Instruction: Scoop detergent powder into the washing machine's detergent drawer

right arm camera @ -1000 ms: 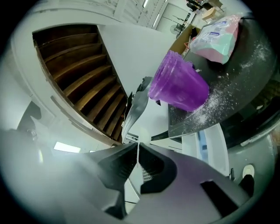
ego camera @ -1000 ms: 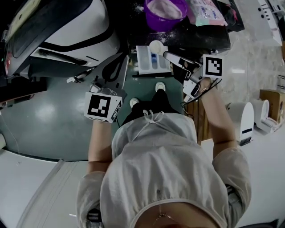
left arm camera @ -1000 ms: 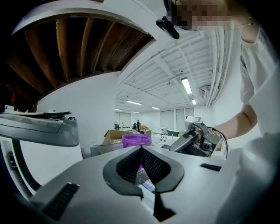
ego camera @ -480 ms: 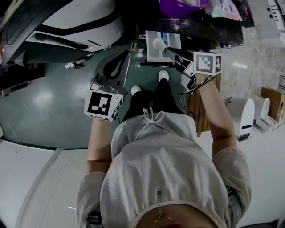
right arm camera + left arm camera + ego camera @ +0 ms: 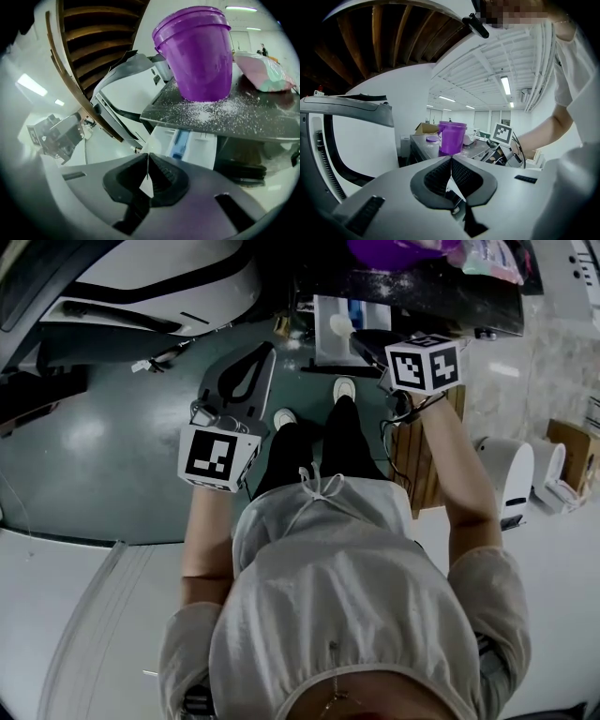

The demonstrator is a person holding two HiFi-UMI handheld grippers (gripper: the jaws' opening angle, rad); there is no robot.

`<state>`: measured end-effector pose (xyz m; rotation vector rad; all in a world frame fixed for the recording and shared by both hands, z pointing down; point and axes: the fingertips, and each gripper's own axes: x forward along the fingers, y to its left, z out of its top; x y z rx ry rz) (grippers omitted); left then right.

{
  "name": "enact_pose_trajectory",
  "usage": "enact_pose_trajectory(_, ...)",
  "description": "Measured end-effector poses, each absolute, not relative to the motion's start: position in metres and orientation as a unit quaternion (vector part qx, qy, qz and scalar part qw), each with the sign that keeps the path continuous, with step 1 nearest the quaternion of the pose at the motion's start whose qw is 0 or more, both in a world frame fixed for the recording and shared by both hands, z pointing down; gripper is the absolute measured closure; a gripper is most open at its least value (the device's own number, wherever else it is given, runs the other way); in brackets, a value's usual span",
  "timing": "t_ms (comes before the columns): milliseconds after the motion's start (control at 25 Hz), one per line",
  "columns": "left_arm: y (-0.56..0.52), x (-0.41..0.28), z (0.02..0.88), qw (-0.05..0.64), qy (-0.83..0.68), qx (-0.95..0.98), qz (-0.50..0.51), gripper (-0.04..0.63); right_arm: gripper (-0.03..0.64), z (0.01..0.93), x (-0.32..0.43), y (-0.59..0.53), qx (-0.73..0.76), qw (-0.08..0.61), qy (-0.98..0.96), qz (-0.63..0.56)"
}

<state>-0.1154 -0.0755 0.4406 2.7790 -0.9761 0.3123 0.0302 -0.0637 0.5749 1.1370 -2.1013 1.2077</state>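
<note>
The white detergent drawer (image 5: 366, 313) stands pulled out under a dark top, and its blue compartment shows in the right gripper view (image 5: 182, 145). My right gripper (image 5: 364, 337) (image 5: 147, 158) is shut on the handle of a white scoop (image 5: 339, 326), whose cup hangs over the drawer's left part. A purple bucket (image 5: 398, 251) (image 5: 197, 56) stands on the top above, with spilled powder (image 5: 220, 110) around it. My left gripper (image 5: 262, 356) (image 5: 451, 158) is shut and holds nothing, low over the floor to the drawer's left.
The washing machine body (image 5: 141, 287) fills the upper left. A detergent bag (image 5: 492, 259) lies beside the bucket. The person's white shoes (image 5: 284, 416) stand on the green floor (image 5: 103, 456). A wooden panel (image 5: 412, 456) and white units (image 5: 511, 479) are at the right.
My right gripper has carried the scoop from the drawer's far end back over its left part. The view has shifted toward the machine. My left gripper has hardly moved.
</note>
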Motion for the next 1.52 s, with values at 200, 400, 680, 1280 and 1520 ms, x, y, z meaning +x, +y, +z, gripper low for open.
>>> enact_pose_trajectory(200, -0.076, -0.116, 0.457, 0.095, -0.325, 0.934, 0.112, 0.574, 0.603, 0.584, 0.033, -0.068, 0.420, 0.303, -0.764, 0.384)
enact_pose_trajectory(400, -0.076, -0.117, 0.464, 0.093, -0.324, 0.935, 0.114, 0.574, 0.603, 0.587, 0.029, -0.068, 0.406, 0.378, -0.780, 0.290)
enact_pose_trajectory(680, -0.075, -0.119, 0.467, 0.102, -0.323, 0.934, 0.114, 0.574, 0.603, 0.585, 0.019, -0.067, 0.388, 0.436, -0.789, 0.193)
enact_pose_trajectory(1280, -0.071, -0.124, 0.468, 0.104, -0.322, 0.934, 0.116, 0.574, 0.601, 0.576, 0.018, -0.072, 0.378, 0.533, -0.757, -0.033)
enact_pose_trajectory(1520, -0.069, -0.128, 0.464, 0.100, -0.322, 0.935, 0.113, 0.574, 0.600, 0.566, 0.018, -0.073, 0.384, 0.538, -0.744, -0.099)
